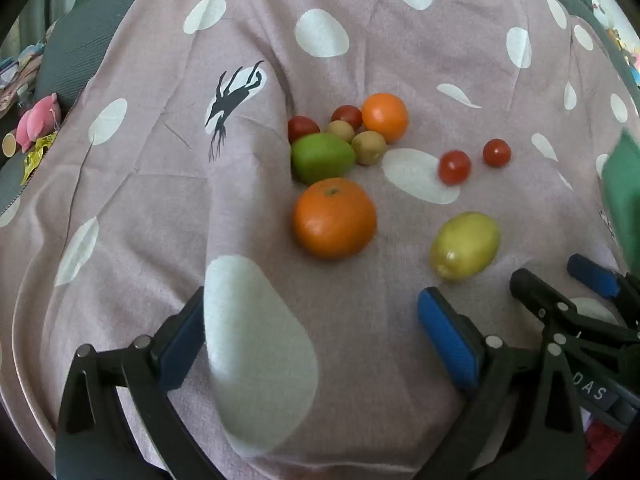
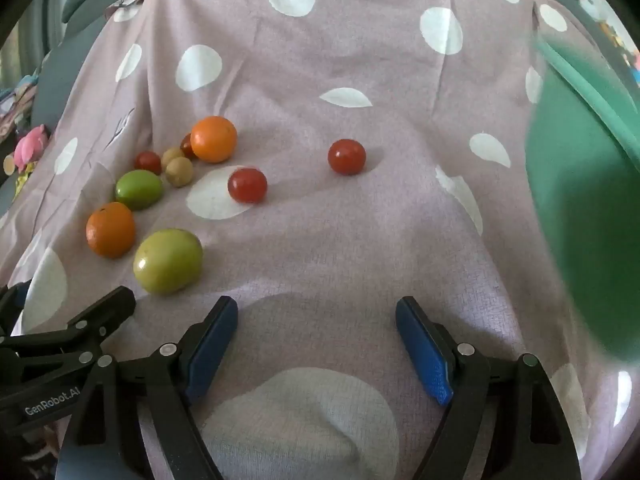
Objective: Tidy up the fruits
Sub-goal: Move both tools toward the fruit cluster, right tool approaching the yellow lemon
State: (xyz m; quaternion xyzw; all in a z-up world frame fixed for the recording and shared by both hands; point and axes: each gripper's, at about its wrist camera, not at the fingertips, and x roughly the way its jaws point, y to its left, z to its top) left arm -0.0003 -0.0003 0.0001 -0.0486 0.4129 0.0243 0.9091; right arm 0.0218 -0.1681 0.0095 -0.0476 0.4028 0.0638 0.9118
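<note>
Fruits (image 1: 334, 218) loose on the spotted pink cloth (image 1: 160, 208), clustered left of the green bowl (image 2: 580, 208), none visibly inside. Likely to roll on the soft, wrinkled fabric if nudged by a clumsy pinch. Left tool (image 1: 312, 340) and right tool (image 2: 316, 348) both spread wide, empty, angled down.

A mauve woven cloth with white spots (image 1: 160, 208) is showing a matt, slightly rough weave and soft creases. The round red tomatoes (image 2: 346, 156) are gleaming glossy and smooth, as is the oval yellow-green fruit (image 2: 168, 261). The near round orange (image 1: 334, 218) is looking finely dimpled with a dull sheen. Matt black plastic is forming the left gripper (image 1: 312, 344), and its ribbed blue pads (image 1: 450, 340) are looking rubbery. The green plastic container (image 2: 580, 200) on the right is appearing smooth.
</note>
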